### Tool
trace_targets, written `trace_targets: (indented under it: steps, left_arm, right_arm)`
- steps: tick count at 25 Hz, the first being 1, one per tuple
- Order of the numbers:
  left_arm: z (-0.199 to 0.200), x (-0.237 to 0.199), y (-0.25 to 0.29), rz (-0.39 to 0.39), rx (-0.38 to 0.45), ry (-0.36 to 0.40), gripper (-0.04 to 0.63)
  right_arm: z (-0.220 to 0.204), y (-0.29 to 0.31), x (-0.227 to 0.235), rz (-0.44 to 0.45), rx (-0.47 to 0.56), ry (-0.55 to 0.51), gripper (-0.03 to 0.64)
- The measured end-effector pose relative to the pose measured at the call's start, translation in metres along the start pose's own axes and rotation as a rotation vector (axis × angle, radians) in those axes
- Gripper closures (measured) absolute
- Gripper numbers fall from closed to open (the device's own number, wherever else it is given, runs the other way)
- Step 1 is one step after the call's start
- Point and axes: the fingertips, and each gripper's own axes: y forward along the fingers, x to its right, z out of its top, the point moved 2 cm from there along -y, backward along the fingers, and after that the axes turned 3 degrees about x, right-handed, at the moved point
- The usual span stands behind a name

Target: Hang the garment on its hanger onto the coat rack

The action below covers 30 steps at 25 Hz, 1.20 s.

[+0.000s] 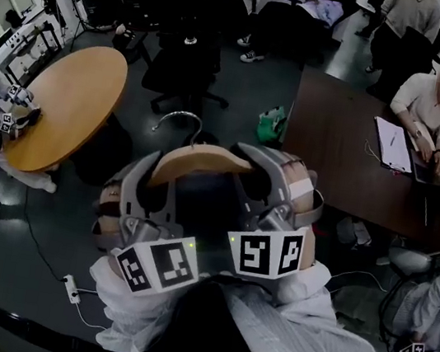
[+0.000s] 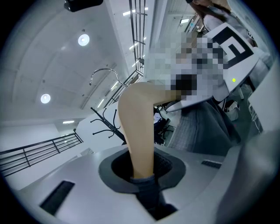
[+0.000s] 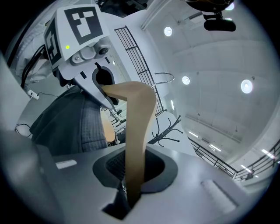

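A wooden hanger (image 1: 203, 160) with a metal hook (image 1: 181, 119) carries a dark grey garment (image 1: 203, 202) and is held up in front of me. My left gripper (image 1: 150, 183) is shut on its left shoulder and my right gripper (image 1: 275, 185) on its right shoulder. The left gripper view shows the wooden arm (image 2: 138, 131) rising from between the jaws, with the hook (image 2: 103, 74) above. The right gripper view shows the other arm (image 3: 138, 131) clamped the same way. A black coat rack (image 2: 107, 124) (image 3: 168, 130) stands some way beyond the hanger.
A round wooden table (image 1: 69, 104) is at the left. A dark table (image 1: 332, 156) at the right has a person seated at it. Black office chairs (image 1: 184, 65) and a green bag (image 1: 272, 125) stand ahead. Cables and a power strip (image 1: 72, 288) lie on the floor.
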Motion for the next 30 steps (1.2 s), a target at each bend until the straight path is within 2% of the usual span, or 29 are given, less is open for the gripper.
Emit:
trace_targets:
  steps: [7,16,24,30]
  left_arm:
    - [-0.004,0.005,0.025,0.002,-0.021,-0.007,0.54]
    - [-0.048,-0.018,0.088,-0.025,-0.026,-0.019,0.54]
    - [-0.113,-0.08,0.188,-0.07,0.053,0.012,0.54]
    - [-0.142,-0.119,0.251,-0.098,0.137,0.019,0.54]
  right_arm:
    - [-0.02,0.019,0.003,0.019,0.007,0.006,0.575]
    - [-0.035,0.096,-0.008,0.037,-0.015,0.005,0.575]
    - [-0.04,0.223,-0.012,-0.031,-0.073,-0.002,0.575]
    - [-0.046,0.295,-0.007,-0.085,-0.112,0.017,0.575]
